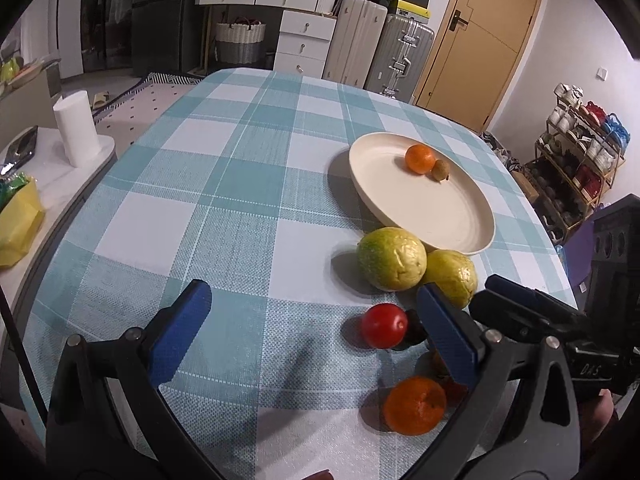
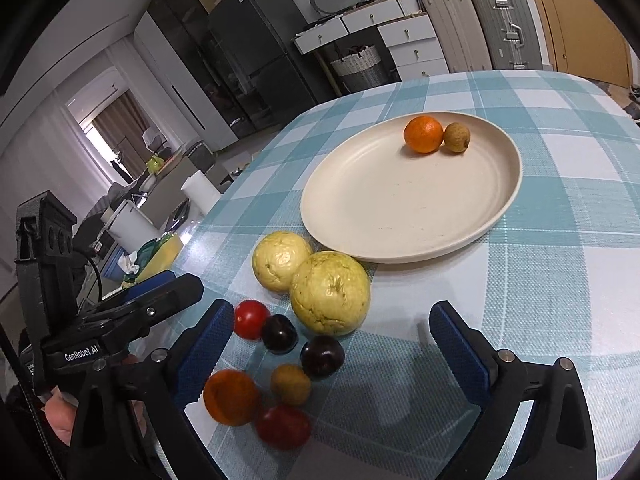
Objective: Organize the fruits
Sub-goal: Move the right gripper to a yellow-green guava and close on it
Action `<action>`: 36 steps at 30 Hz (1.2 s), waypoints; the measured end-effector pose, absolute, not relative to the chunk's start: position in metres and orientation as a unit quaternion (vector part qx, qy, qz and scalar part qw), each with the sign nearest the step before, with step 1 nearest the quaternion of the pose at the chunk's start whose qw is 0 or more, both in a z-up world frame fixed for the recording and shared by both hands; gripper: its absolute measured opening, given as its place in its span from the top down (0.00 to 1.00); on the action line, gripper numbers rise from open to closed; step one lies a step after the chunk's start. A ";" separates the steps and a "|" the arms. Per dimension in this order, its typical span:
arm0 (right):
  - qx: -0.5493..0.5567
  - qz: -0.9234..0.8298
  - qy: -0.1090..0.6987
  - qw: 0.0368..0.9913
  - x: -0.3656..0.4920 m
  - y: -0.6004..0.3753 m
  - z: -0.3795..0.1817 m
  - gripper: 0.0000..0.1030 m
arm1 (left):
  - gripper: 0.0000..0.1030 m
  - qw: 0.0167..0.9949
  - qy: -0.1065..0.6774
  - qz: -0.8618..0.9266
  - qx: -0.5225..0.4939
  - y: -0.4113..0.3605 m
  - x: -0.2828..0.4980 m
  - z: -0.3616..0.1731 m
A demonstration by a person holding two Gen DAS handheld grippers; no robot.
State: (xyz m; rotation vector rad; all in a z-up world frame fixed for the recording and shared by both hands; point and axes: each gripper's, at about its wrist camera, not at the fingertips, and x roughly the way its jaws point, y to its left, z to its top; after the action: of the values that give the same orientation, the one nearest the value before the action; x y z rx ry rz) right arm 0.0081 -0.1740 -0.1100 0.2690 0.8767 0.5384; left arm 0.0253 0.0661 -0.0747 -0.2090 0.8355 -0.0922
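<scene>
Fruit sits bunched right under both grippers on the checked table (image 2: 560,208). Left gripper (image 1: 316,336) hangs with jaws wide apart and empty; right gripper (image 2: 332,356) likewise, jaws spread, gripping nothing. Nearest, an orange (image 2: 231,397) and a red tomato (image 2: 283,426), then a brown longan (image 2: 291,384), two dark plums (image 2: 322,356) and a second tomato (image 2: 251,319). Two big yellow-green guavas (image 2: 330,293) touch each other, crowding the near rim of the cream plate (image 2: 392,216). On its far side, a second orange (image 2: 423,134) touches another longan (image 2: 457,137). Suitcases (image 2: 476,20) and drawers stand beyond.
</scene>
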 end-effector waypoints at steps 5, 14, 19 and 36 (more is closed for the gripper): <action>0.132 0.264 0.423 0.856 0.017 -0.169 -0.115 0.11 | 0.01 0.905 0.409 -0.043 -0.106 0.070 0.029 -0.080; 0.124 0.271 0.435 0.850 0.027 -0.160 -0.121 0.32 | 0.01 0.901 0.414 -0.047 -0.118 0.074 0.037 -0.083; 0.121 0.270 0.445 0.845 0.030 -0.158 -0.125 0.52 | 0.01 0.902 0.413 -0.050 -0.118 0.073 0.040 -0.082; 0.142 0.263 0.410 0.862 0.011 -0.190 -0.111 0.53 | 0.01 0.895 0.430 -0.075 -0.088 0.048 0.060 -0.076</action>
State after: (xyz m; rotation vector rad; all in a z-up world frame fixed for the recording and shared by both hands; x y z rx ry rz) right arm 0.0113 -0.1896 -0.1114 0.2974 0.8599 0.5527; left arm 0.0595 0.0482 -0.0764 -0.1827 0.8911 -0.1555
